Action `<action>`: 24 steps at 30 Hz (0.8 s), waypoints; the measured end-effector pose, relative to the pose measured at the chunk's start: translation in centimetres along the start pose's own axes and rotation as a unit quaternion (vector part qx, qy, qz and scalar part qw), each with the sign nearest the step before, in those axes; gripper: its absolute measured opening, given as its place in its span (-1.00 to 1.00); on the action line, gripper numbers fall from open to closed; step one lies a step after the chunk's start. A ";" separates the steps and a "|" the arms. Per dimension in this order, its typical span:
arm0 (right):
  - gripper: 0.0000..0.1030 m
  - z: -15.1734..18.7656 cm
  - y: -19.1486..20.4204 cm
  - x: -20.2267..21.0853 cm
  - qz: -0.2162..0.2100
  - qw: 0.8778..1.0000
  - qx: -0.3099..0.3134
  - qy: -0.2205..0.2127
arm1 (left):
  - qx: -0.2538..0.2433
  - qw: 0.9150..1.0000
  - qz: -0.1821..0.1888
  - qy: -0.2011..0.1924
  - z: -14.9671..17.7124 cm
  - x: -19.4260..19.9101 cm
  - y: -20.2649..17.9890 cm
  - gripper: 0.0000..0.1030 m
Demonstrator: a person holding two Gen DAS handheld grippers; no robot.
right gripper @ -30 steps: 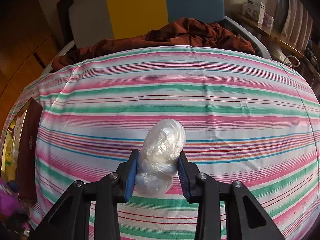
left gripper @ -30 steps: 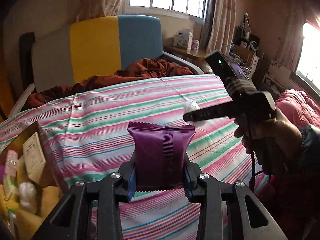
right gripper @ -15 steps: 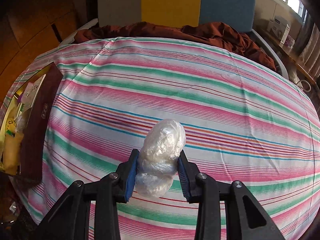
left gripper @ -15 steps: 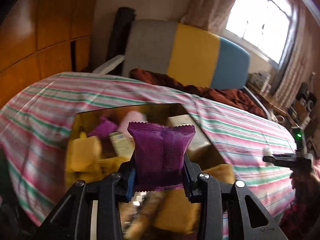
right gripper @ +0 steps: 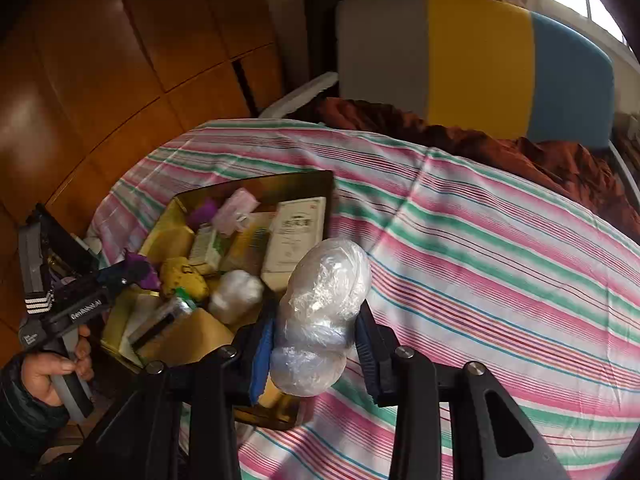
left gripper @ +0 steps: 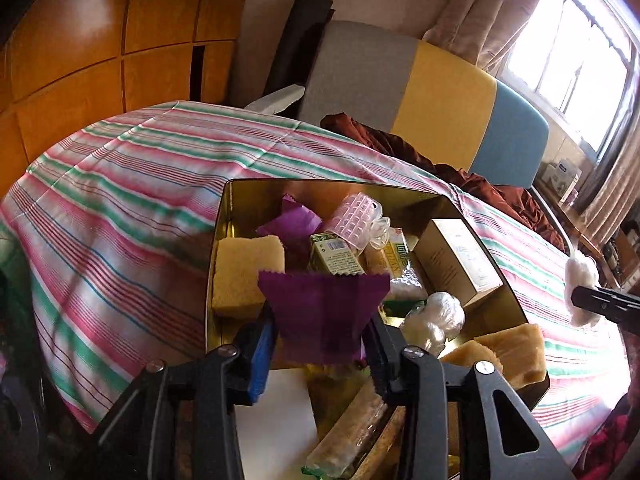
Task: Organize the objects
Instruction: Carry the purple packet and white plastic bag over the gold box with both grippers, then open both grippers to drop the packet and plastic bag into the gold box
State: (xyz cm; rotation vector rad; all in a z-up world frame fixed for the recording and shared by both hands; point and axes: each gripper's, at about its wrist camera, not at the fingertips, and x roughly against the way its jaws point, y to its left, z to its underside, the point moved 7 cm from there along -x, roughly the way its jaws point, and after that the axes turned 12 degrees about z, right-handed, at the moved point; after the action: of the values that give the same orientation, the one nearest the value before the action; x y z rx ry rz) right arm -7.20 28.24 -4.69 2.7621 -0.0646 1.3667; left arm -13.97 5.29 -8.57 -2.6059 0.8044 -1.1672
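1. Jaws on my left gripper (left gripper: 322,350) have just been opening; the purple sachet (left gripper: 325,312) sits between them above the gold tin (left gripper: 218,248), and I cannot tell whether the pads still press on it.
2. Jaws on my right gripper (right gripper: 314,354) are narrow and clamped on a clear plastic-wrapped bundle (right gripper: 322,312), held at the tin's right edge, over the striped bedsheet (right gripper: 500,264).
3. Inside the tin I log: yellow sponge (left gripper: 246,276) at the left wall; a second purple sachet (left gripper: 294,220) toward the far wall; pink studded roller (left gripper: 356,216) beside it; green printed carton (left gripper: 336,258) at centre; beige box (left gripper: 456,260) against the right wall; another plastic-wrapped bundle (left gripper: 434,320) near the right front.
4. Beyond the tin, the sheet runs to a brown blanket (right gripper: 480,136) and a grey, yellow and blue headboard (right gripper: 476,56).
5. Left of the tin, a hand (right gripper: 52,372) grips the left tool's handle.
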 end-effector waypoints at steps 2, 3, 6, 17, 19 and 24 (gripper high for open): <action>-0.28 -0.7 2.9 -0.9 -0.017 1.000 0.018 0.002 | 0.000 1.000 -0.002 -0.005 0.0 0.4 0.1 0.04; -0.28 -0.9 4.3 -1.5 -0.023 0.999 0.025 0.005 | -0.001 1.000 -0.003 -0.007 -0.1 0.7 0.2 0.17; -0.25 -1.2 7.6 -3.4 -0.037 0.998 0.041 0.017 | -0.006 1.000 -0.015 -0.020 -0.2 1.9 0.3 0.52; 0.45 0.4 9.8 -5.8 -0.016 0.999 0.037 0.034 | -0.018 0.995 -0.076 -0.061 -0.8 5.8 0.2 0.99; 0.55 0.7 9.5 -4.8 0.004 0.999 0.042 0.017 | -0.027 0.993 -0.094 -0.073 -0.9 6.6 -0.1 0.99; 0.61 1.4 9.5 -2.1 0.042 0.998 0.044 -0.024 | -0.027 0.984 -0.153 -0.089 -1.0 7.8 -0.9 0.99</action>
State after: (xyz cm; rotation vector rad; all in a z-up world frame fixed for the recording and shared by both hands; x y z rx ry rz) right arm -7.93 18.65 -6.92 2.8957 -0.1275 1.3543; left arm -10.07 1.88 -2.53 -2.9036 0.4169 -0.9700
